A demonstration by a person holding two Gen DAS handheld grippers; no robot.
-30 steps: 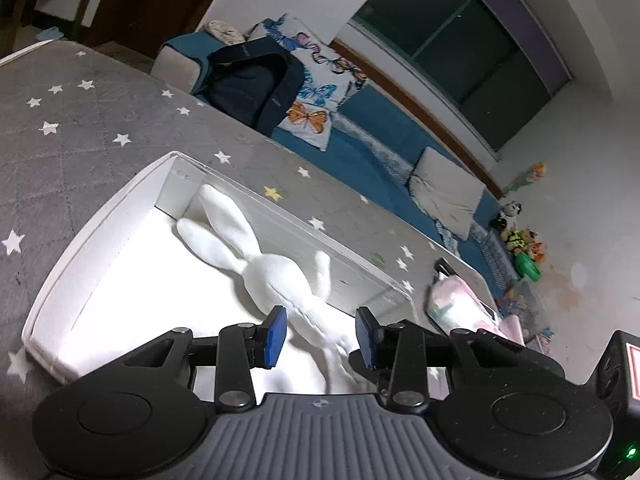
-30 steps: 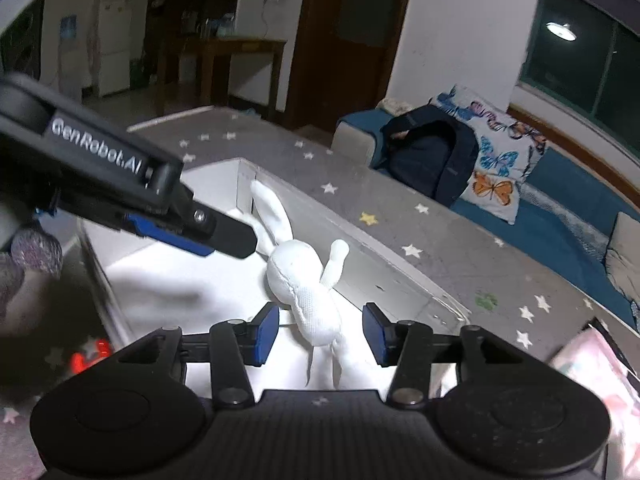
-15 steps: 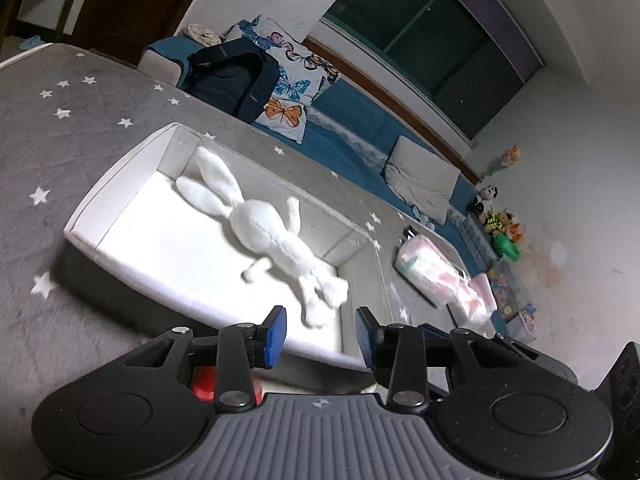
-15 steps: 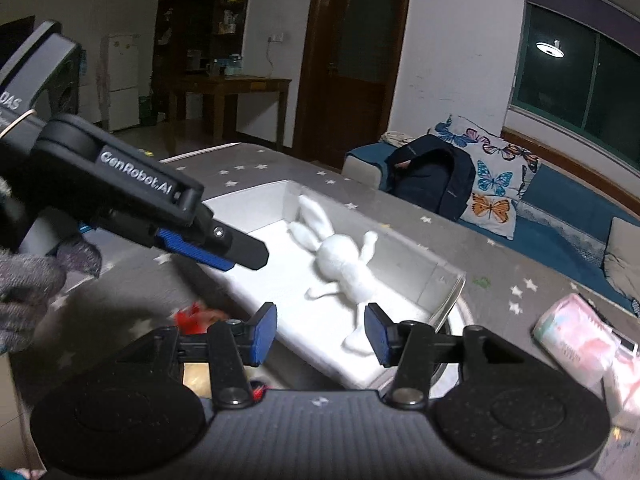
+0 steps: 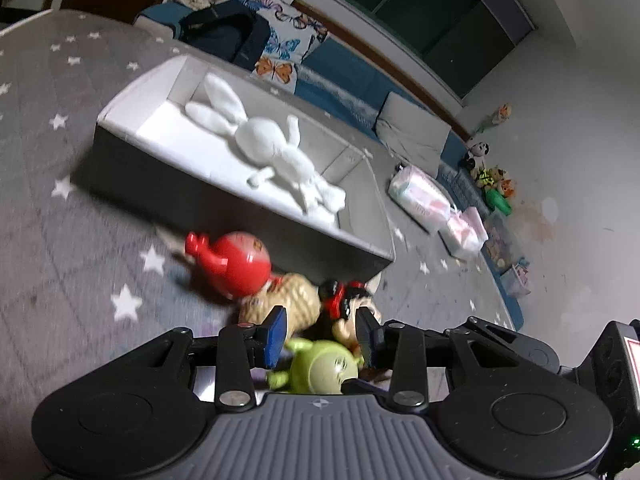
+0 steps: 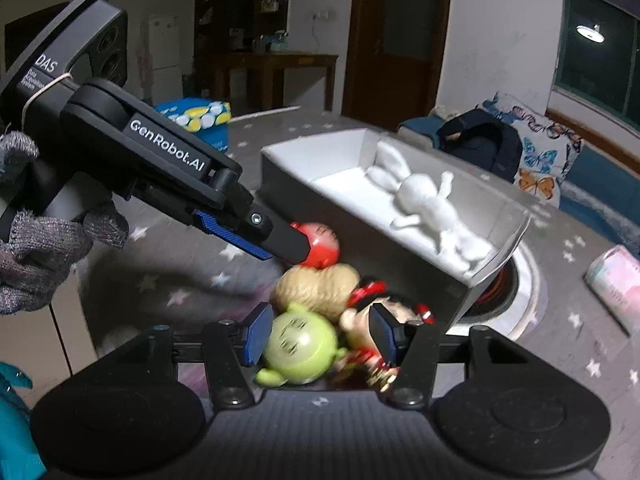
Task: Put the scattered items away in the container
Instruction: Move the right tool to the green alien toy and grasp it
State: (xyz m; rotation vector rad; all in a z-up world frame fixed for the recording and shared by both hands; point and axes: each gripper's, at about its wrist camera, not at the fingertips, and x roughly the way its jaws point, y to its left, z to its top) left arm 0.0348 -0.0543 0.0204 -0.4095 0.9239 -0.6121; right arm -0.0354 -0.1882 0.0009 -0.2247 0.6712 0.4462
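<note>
A white box [image 5: 132, 94] [image 6: 280, 152] stands on the grey star-print cover and holds a white plush rabbit [image 5: 272, 152] [image 6: 428, 204]. In front of it lie a red round toy [image 5: 236, 264] [image 6: 320, 244], a tan peanut-shaped toy [image 5: 288, 300] [image 6: 320, 284], a green round-faced toy [image 5: 320, 368] [image 6: 298, 344] and a doll with black hair and red bows [image 5: 348, 304] [image 6: 376, 308]. My left gripper [image 5: 320, 332] is open over the toys; its tip also shows in the right wrist view [image 6: 280, 240] by the red toy. My right gripper [image 6: 318, 332] is open above the green toy.
A pink-and-white packet [image 5: 420, 196] [image 6: 616, 276] lies on the cover to the right of the box. A dark backpack [image 5: 224, 32] [image 6: 480, 144] and butterfly pillow [image 5: 288, 36] sit on the blue sofa behind. A white round rim [image 6: 528, 280] shows behind the box corner.
Both grippers have pulled back from over the box toward its near side. The toys in front of the box have come into view. The rabbit stays in the box.
</note>
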